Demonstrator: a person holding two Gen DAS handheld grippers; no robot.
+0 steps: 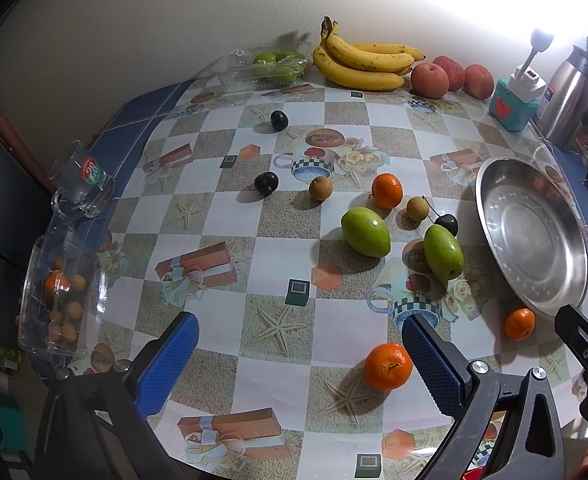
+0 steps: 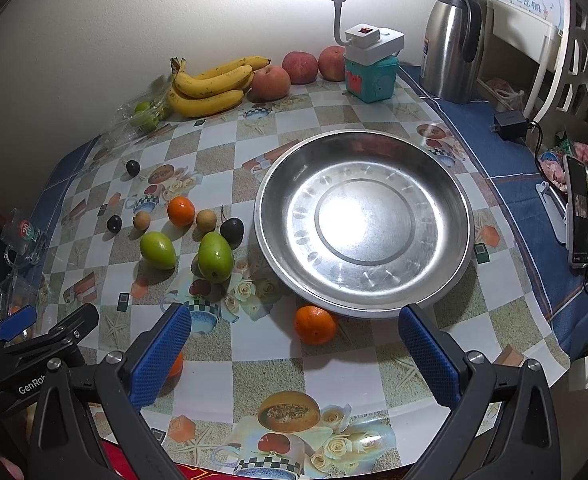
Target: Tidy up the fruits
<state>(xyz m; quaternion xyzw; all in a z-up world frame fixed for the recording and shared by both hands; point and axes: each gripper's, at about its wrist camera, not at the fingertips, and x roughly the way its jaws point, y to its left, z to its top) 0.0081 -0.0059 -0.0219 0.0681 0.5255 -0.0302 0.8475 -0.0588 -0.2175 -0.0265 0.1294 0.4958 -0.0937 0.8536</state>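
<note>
An empty steel plate [image 2: 446,184] [image 1: 490,176] sits on the patterned table. Loose fruit lies left of it: two green fruits [image 2: 214,256] [image 2: 157,249], three oranges [image 2: 315,324] [image 2: 181,211] [image 1: 388,365], two small brown fruits [image 2: 206,219] [image 2: 141,220] and three dark cherries [image 2: 232,229]. My left gripper [image 1: 300,354] is open and empty above the table, an orange just inside its right finger. My right gripper [image 2: 294,354] is open and empty, near the plate's front rim, with an orange [image 2: 315,324] between its fingers' line and the plate.
Bananas [image 2: 210,86], three apples [image 2: 270,82] and a clear box of green fruit [image 1: 272,65] stand by the wall. A lamp on a teal box [image 2: 370,74] and a steel flask [image 2: 452,38] are back right. A glass mug [image 1: 82,182] and a clear tub [image 1: 60,296] sit at the left edge.
</note>
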